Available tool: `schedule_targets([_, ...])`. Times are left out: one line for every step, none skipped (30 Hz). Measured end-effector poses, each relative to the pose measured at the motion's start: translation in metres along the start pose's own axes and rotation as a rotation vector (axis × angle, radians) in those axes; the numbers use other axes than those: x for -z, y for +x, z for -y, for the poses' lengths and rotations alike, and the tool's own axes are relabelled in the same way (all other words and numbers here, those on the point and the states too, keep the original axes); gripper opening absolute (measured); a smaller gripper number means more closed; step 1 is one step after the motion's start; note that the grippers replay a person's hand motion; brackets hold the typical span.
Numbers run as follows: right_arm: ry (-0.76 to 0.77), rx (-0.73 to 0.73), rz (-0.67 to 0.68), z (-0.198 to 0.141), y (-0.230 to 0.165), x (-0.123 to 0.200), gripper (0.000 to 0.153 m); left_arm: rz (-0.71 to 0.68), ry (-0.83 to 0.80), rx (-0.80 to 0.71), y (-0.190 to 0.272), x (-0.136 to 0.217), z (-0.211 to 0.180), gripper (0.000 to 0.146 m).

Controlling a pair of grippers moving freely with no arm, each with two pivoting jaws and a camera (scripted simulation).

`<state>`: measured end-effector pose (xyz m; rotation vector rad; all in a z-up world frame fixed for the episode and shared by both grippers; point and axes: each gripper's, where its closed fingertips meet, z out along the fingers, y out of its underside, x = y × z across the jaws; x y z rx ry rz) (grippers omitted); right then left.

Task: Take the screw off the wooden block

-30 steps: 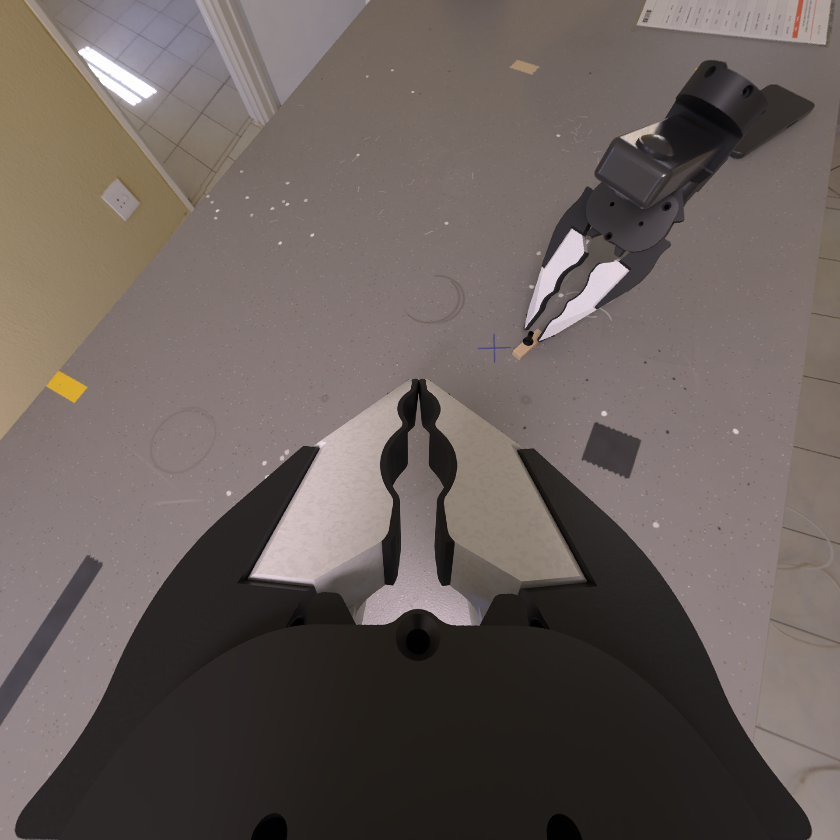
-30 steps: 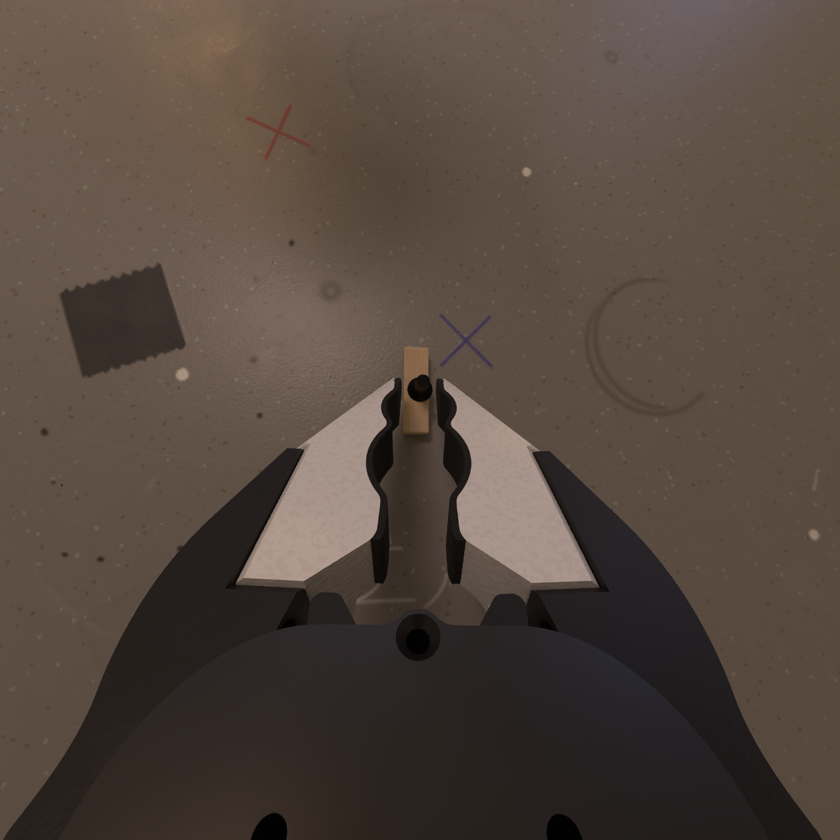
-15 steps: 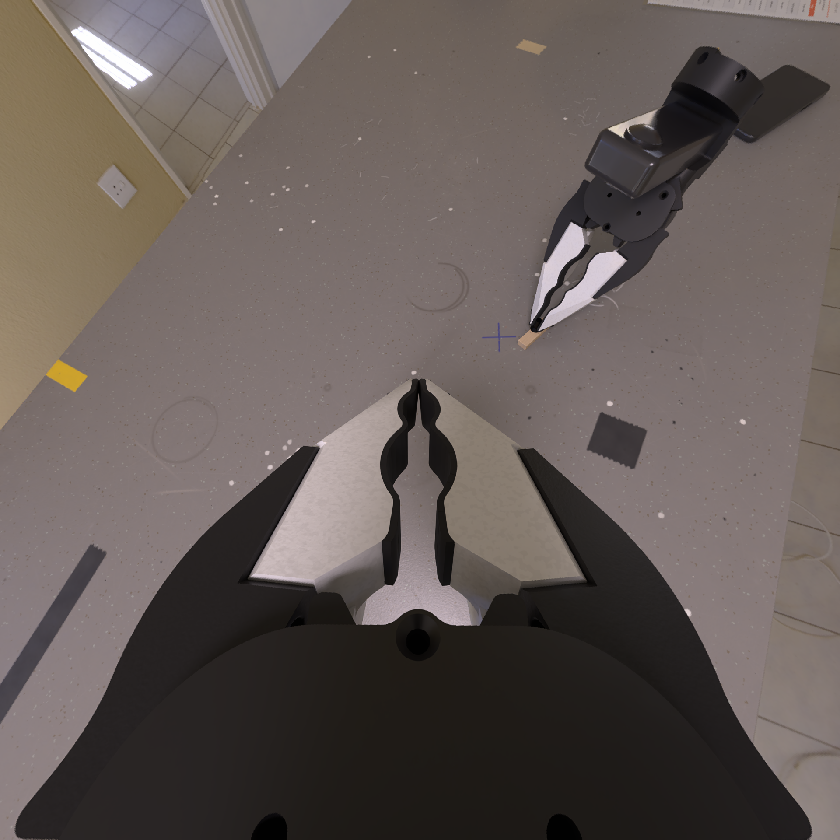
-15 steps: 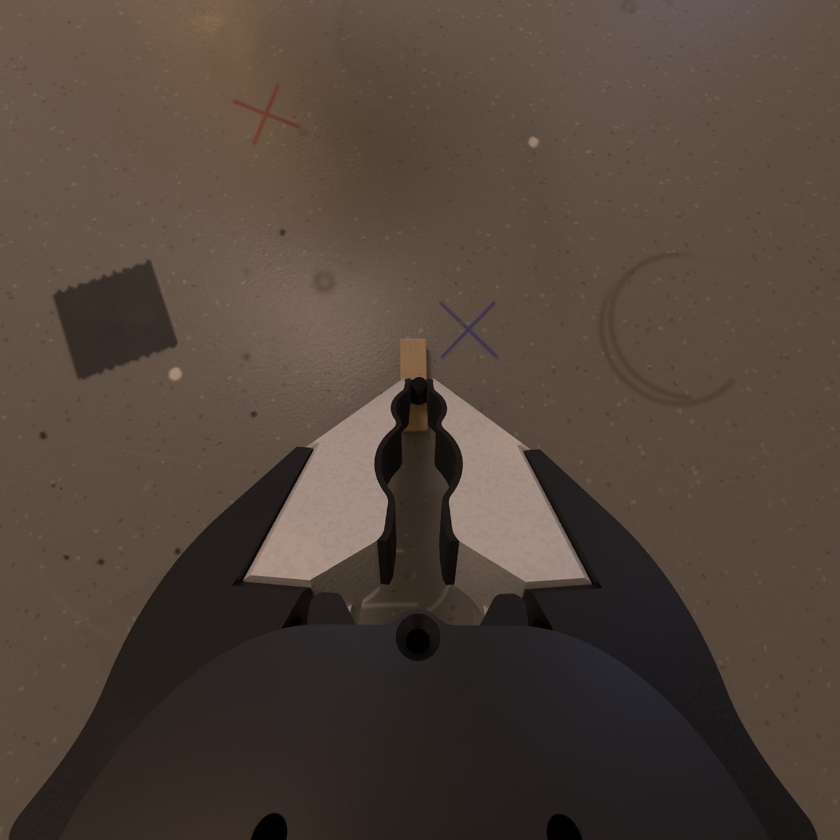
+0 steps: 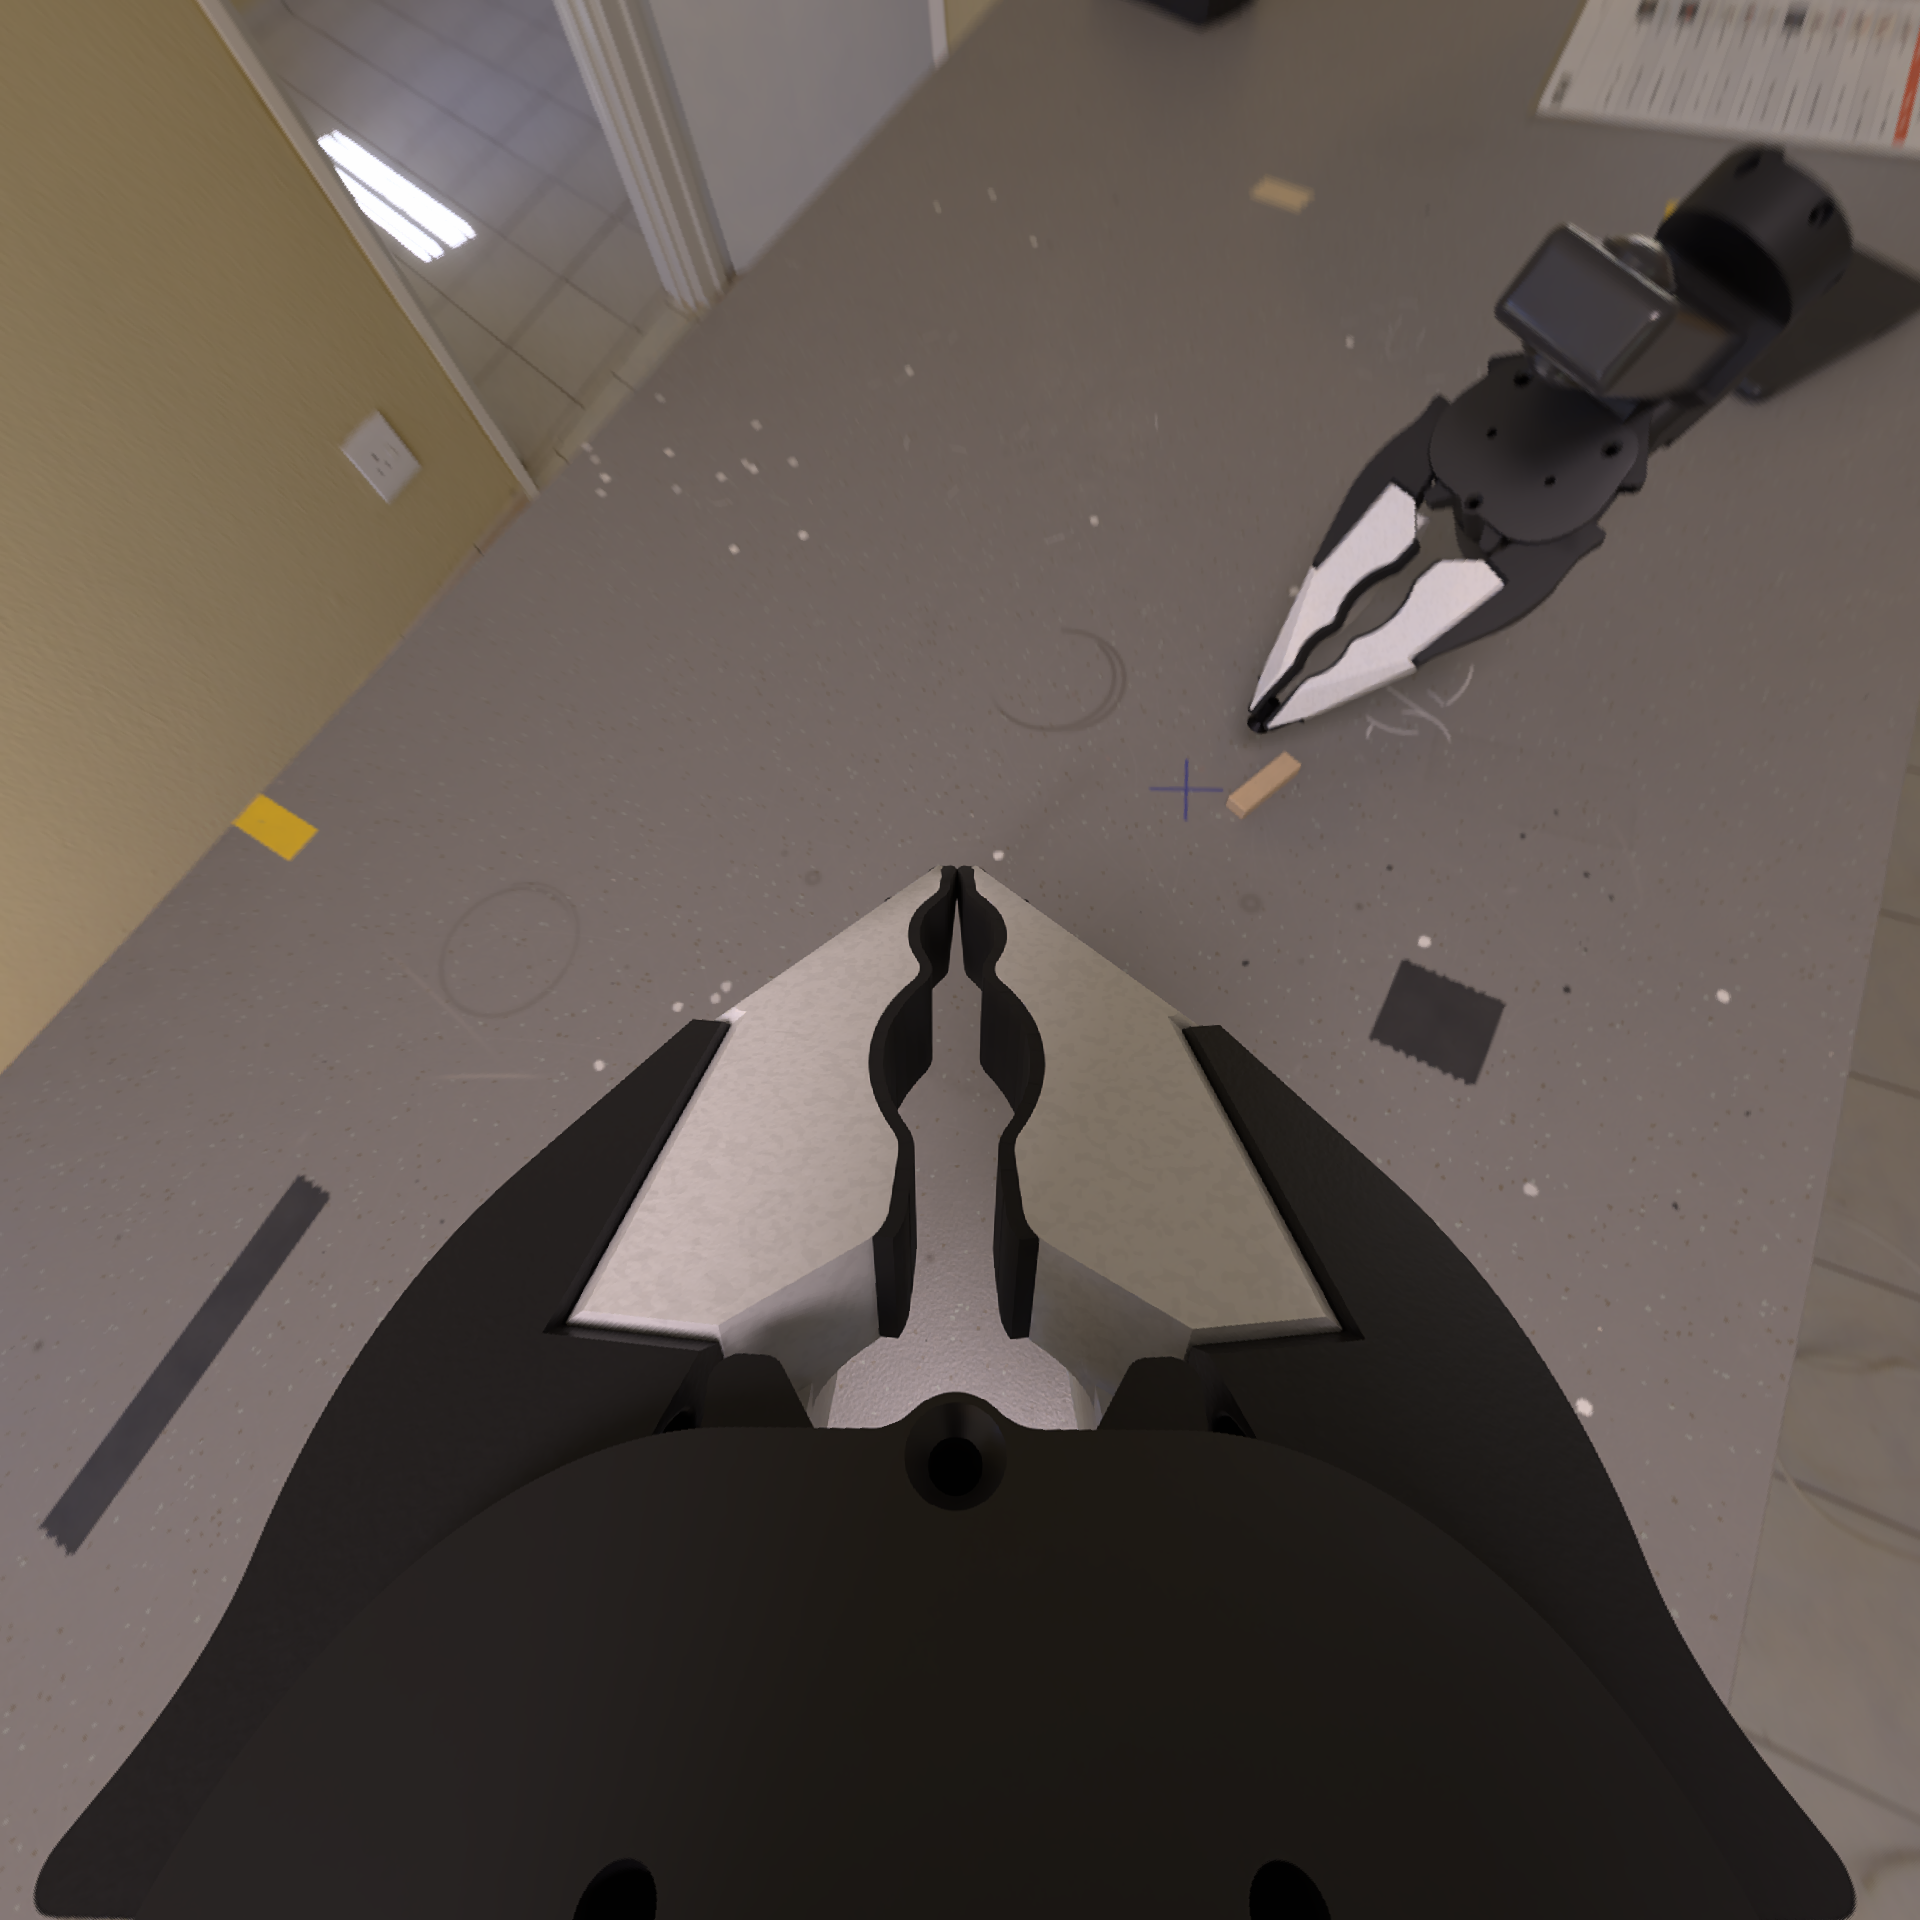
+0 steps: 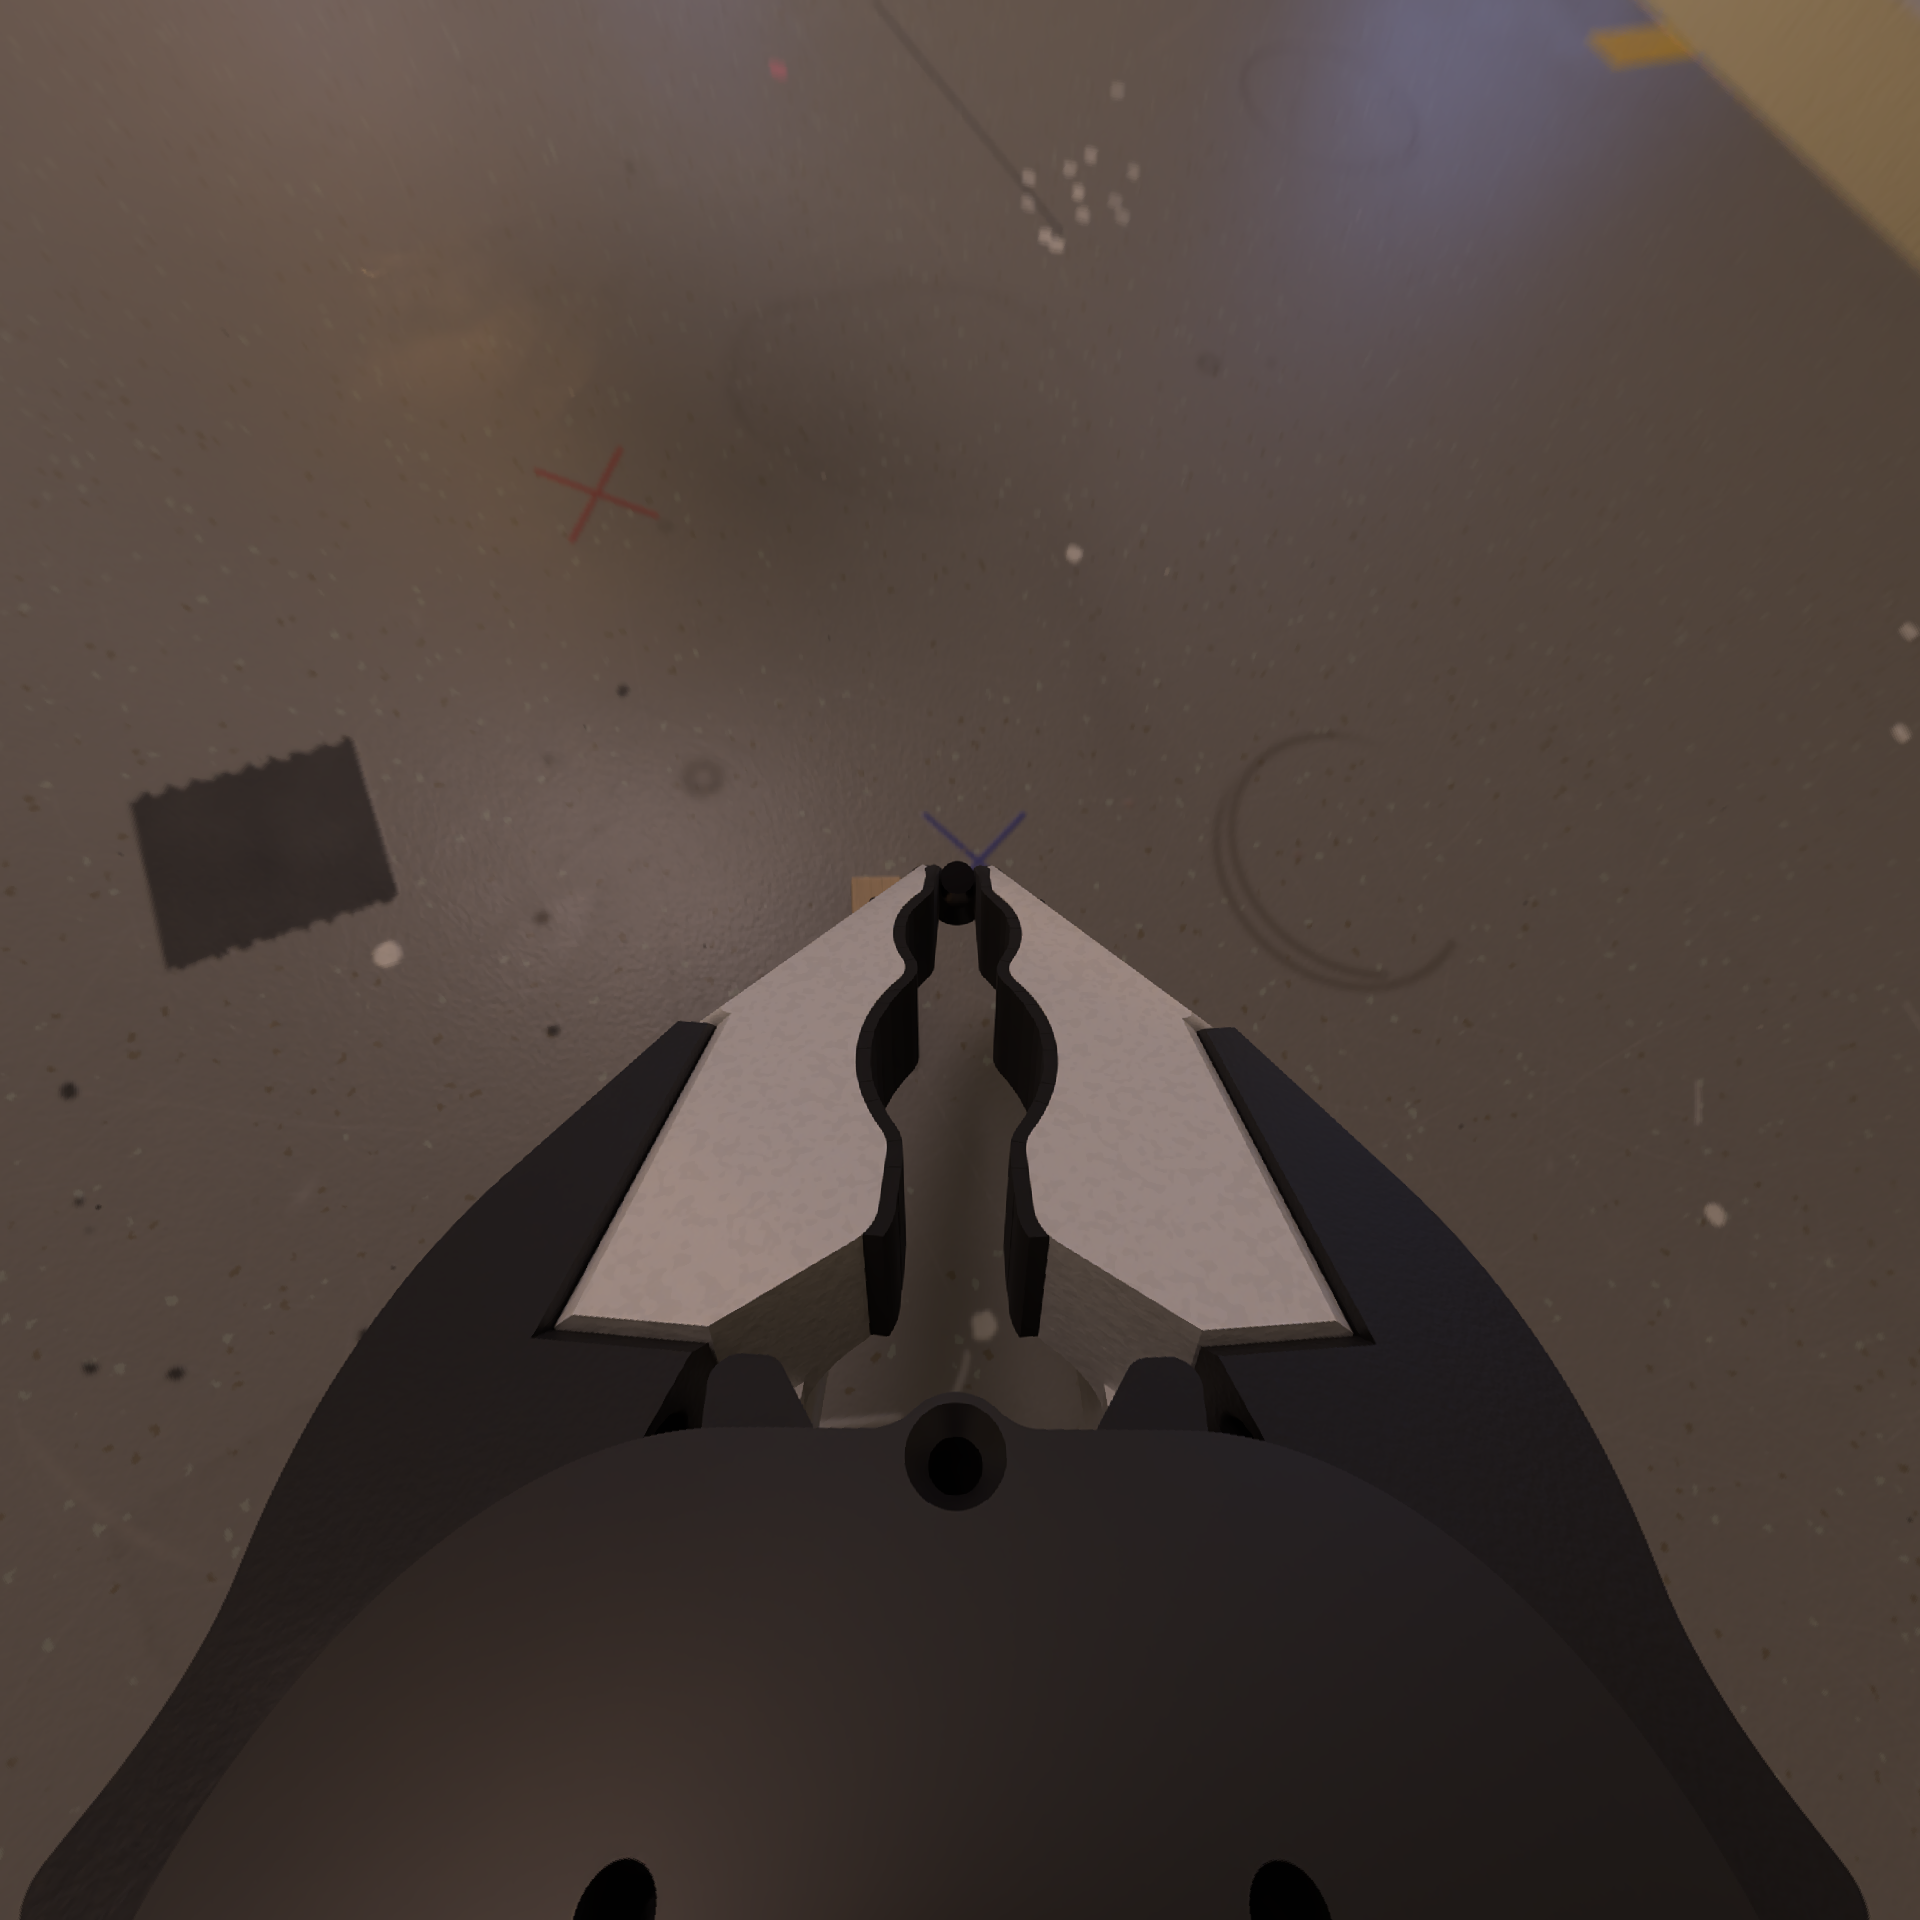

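The small wooden block lies flat on the grey table beside a blue cross mark, with no screw in it. My right gripper hangs above and just behind the block, shut on the black screw, which shows between its tips. In the right wrist view only a corner of the block peeks out left of my right gripper. My left gripper is shut and empty, well short of the block and to its left.
A dark square patch lies right of my left gripper, a dark tape strip at the left and a yellow tape piece near the table's left edge. A printed sheet and a black stand sit at the far right. A red cross marks the table.
My right gripper closed on the screw and has lifted it off the block, rising and pulling back. The block stays on the table. My left gripper has stayed shut.
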<state>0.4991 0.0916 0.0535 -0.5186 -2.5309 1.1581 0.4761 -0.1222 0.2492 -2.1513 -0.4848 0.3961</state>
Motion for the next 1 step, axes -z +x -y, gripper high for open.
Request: schedule_targets([0.025, 0.004, -0.002, 0.0038, -0.0002, 0.0025, 0.006, 0.009, 0.028, 0.009, -0.0024, 0.0083, 0.0017, 0.0])
